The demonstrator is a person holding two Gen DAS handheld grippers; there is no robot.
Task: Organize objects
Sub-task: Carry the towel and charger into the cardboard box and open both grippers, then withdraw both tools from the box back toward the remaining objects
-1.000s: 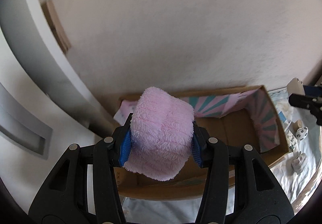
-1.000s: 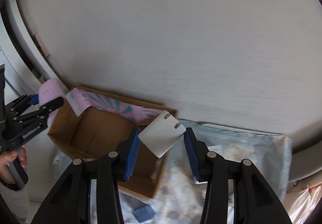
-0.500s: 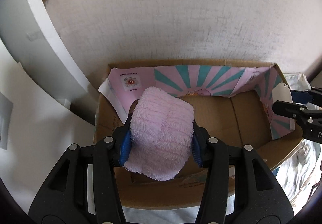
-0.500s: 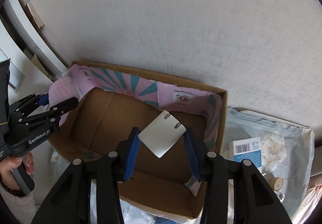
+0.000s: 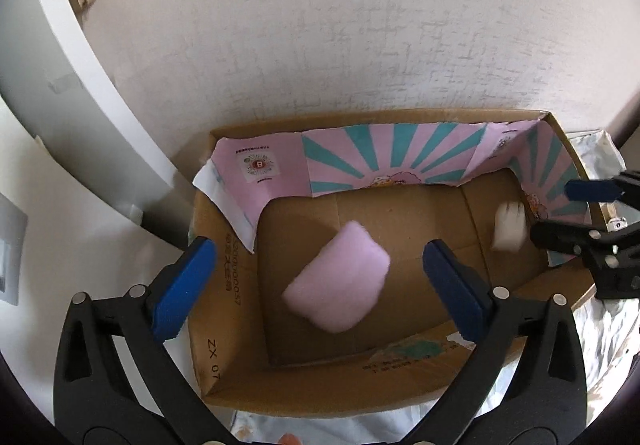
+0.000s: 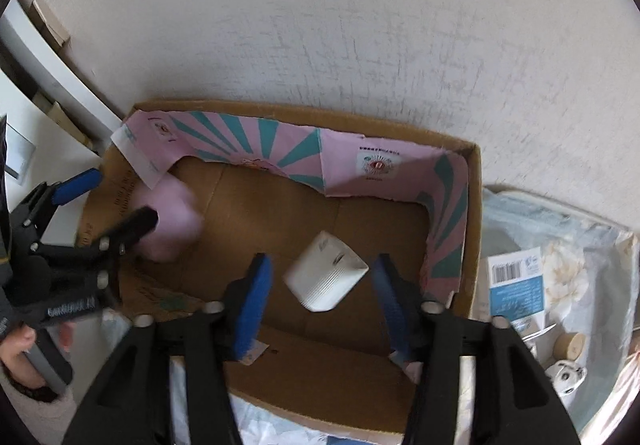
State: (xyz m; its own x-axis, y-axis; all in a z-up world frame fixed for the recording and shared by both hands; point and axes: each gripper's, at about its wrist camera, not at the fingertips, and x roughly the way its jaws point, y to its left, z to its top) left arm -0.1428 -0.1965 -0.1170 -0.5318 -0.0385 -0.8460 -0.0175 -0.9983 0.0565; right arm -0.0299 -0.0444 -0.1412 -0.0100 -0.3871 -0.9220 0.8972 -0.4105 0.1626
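An open cardboard box (image 5: 224, 309) with pink and teal inner flaps stands against a white wall; it also shows in the right wrist view (image 6: 474, 205). My left gripper (image 5: 320, 277) is open above the box. A fluffy pink cloth (image 5: 338, 281) is free between its fingers, blurred, over the box floor; it also shows in the right wrist view (image 6: 176, 221). My right gripper (image 6: 322, 297) is open over the box's right part. A white ribbed plug block (image 6: 326, 277) is free between its fingers; it appears blurred in the left wrist view (image 5: 508, 225).
A floral sheet (image 6: 568, 245) lies right of the box with a blue and white packet (image 6: 516, 285), a small wooden spool (image 6: 570, 345) and a small white figure (image 6: 566, 377). A white cabinet edge (image 5: 80, 117) stands left of the box.
Both grippers have come down over the box and opened. The pink cloth has left the left gripper and the white plug block has left the right one; both are now inside the box.
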